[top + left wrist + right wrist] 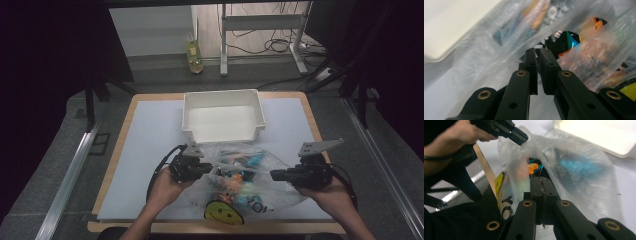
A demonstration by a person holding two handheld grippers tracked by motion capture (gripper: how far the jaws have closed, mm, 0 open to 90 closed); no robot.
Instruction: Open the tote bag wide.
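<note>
Plastic bag [250, 175], full of colourful items and lying just before the white bin [223, 116], is pinched by both closed grippers, left [210, 169] and right [274, 174]; uneven pulling could tear it or spill the items.

Bag [260, 172]: clear, glossy, crinkled plastic film. Bin [223, 116] upper centre: white matt plastic. Tabletop [150, 135]: pale matt sheet, wood edge.

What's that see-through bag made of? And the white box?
The bag looks like thin, clear plastic film: it crinkles, shines, and colourful things show through it. The box seems to be hard white plastic with a smooth, matte look and a moulded rim, though I can't be sure.
</note>
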